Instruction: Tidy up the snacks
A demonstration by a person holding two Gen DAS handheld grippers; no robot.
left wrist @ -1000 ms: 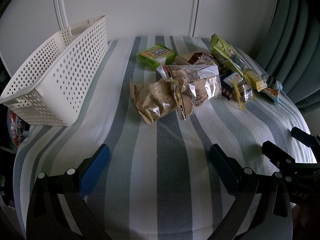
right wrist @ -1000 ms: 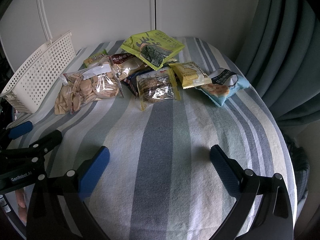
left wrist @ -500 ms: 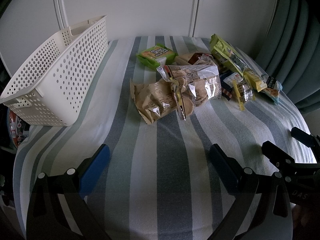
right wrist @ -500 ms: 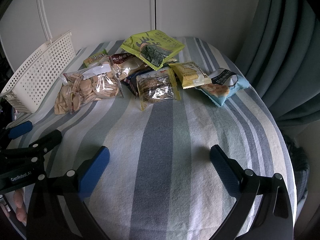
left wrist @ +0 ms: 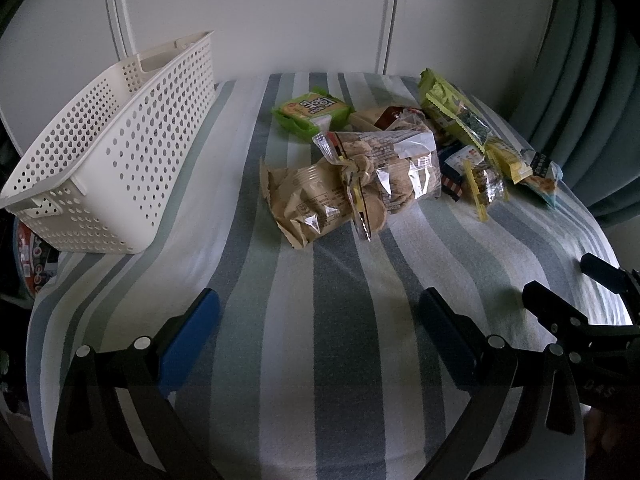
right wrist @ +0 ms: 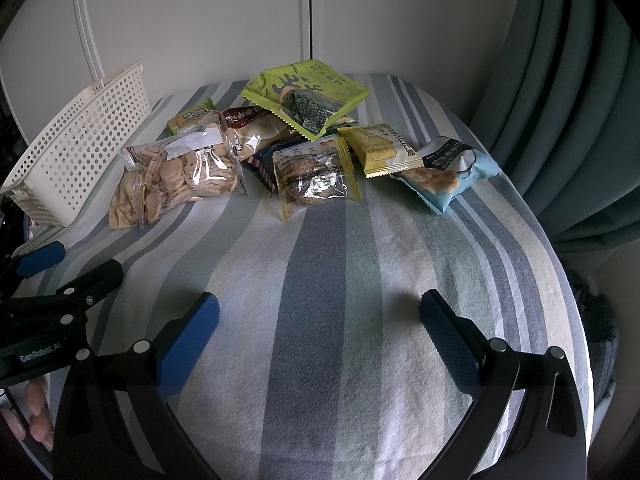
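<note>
Both wrist views face the snack pile (left wrist: 384,160) across the table.

no visible change, 1 s

A striped tablecloth (right wrist: 320,300) covered the table; white cabinet doors (right wrist: 200,20) and a teal curtain (right wrist: 560,120) stood behind.

My worktop (right wrist: 320,300) wears a cloth striped in grey, pale green and white. The white perforated basket (left wrist: 116,152) stands at its far left edge and serves as my landmark. Right of the basket lies the clear bag of round crackers (right wrist: 180,172), with a green box (left wrist: 310,114) behind it. Further right of the basket lie the cookie pack (right wrist: 314,178), the yellow packet (right wrist: 380,150), the seaweed bag (right wrist: 304,96) and, farthest, the blue packet (right wrist: 448,172).
</note>
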